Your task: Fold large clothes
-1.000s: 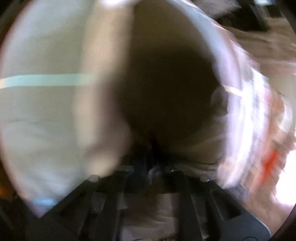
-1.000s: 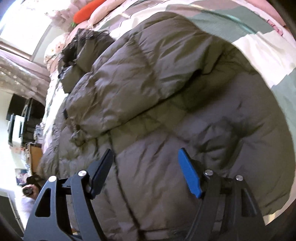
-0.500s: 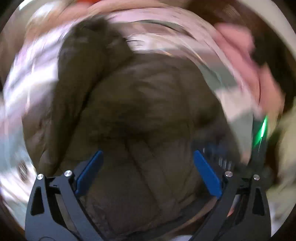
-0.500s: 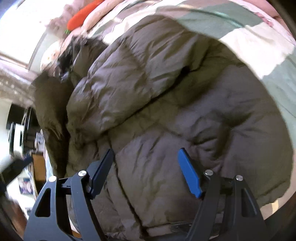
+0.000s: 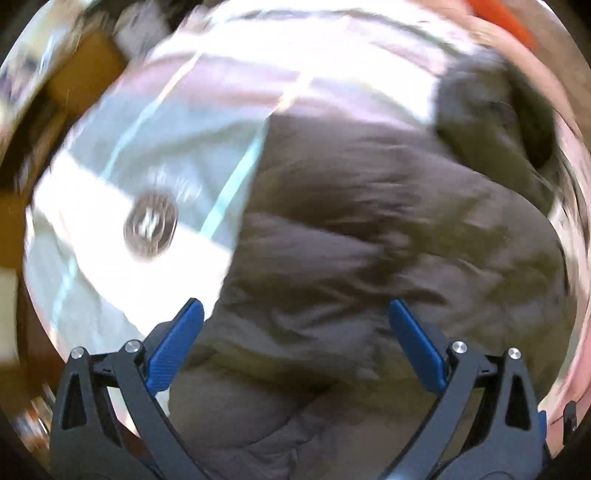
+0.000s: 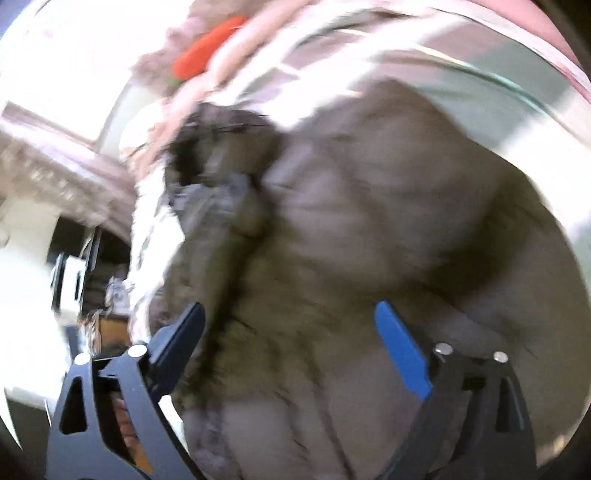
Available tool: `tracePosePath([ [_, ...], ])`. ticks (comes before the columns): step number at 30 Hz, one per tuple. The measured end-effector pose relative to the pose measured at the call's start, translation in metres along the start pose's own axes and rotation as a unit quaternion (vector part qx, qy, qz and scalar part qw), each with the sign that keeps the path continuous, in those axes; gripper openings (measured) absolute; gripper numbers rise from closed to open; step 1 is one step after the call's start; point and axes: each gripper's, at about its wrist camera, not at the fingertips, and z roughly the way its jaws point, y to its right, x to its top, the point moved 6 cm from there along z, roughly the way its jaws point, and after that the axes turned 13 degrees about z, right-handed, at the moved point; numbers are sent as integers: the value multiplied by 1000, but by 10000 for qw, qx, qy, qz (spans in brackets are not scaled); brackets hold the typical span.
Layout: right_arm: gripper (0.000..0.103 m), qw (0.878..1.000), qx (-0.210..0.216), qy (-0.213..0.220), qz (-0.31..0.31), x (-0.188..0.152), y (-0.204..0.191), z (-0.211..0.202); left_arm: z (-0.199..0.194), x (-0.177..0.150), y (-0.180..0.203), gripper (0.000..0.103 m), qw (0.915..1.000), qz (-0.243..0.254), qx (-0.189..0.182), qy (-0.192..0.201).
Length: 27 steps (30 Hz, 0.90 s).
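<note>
A large brown-grey puffer jacket (image 5: pixel 369 240) lies spread on a bed with a striped white, pink and pale green cover (image 5: pixel 147 147). Its dark fur-trimmed hood (image 5: pixel 491 110) lies at the far right in the left wrist view. My left gripper (image 5: pixel 295 325) is open and empty above the jacket's left edge. In the right wrist view the jacket (image 6: pixel 369 221) fills the middle, its hood (image 6: pixel 214 162) at the upper left. My right gripper (image 6: pixel 291 328) is open and empty above the jacket. Both views are motion-blurred.
An orange carrot-shaped plush (image 6: pixel 207 51) lies at the head of the bed, also in the left wrist view (image 5: pixel 502 18). A round printed patch (image 5: pixel 149 229) shows on the cover. Furniture and clutter (image 6: pixel 85 288) stand beyond the bed's left edge.
My left gripper let go of the jacket fabric it held close to the lens and swung over the jacket, now open. My right gripper shifted over the jacket. A side flap now lies folded over.
</note>
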Motion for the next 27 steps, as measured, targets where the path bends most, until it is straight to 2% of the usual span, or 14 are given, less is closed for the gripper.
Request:
tracePosePath([
  [3, 95, 9989, 50, -449, -77, 5, -31, 53, 22, -6, -20, 101, 9983, -290, -235, -450],
  [5, 95, 9966, -122, -790, 218, 8, -33, 86, 34, -7, -24, 101, 9972, -284, -186, -670],
  [7, 86, 9910, -287, -1075, 744, 10, -28, 117, 44, -9, -26, 101, 9960, -213, -128, -859],
  [8, 49, 9890, -129, -1203, 846, 9, -31, 126, 49, -10, -26, 101, 9955, -142, -94, -928],
  [9, 8, 9894, -6, -1256, 734, 7, -38, 127, 51, -12, -22, 101, 9955, -82, -37, -946],
  [12, 5, 9973, 226, -659, -213, -2, -70, 89, 51, -11, -24, 101, 9955, 68, 195, -922],
  [15, 5, 9936, 633, -269, -899, -35, -84, 25, 41, -11, -30, 101, 9961, -81, 299, -825],
  [17, 5, 9915, 862, -105, -965, -56, -68, -14, 25, -10, -36, 101, 9976, -193, 218, -634],
  [19, 6, 9935, 616, -91, -952, -66, -37, -20, 8, -6, -37, 101, 9990, -173, 242, -333],
  [21, 32, 9946, -147, -273, -995, -66, 3, 0, -12, -3, -34, 101, 9992, -20, 393, 6],
  [22, 40, 9947, -587, -320, -779, -61, 28, 8, -17, -1, -29, 101, 9987, 132, 469, 146],
  [23, 54, 9940, -976, -311, -383, -54, 55, 9, -19, 1, -23, 101, 9984, 229, 482, 200],
  [26, 75, 9920, -1128, 140, 550, -36, 97, -14, -18, 3, -4, 101, 9969, 620, 361, 311],
  [27, 79, 9899, -1111, 374, 791, -28, 107, -25, -22, 1, 2, 101, 9961, 742, 372, 311],
])
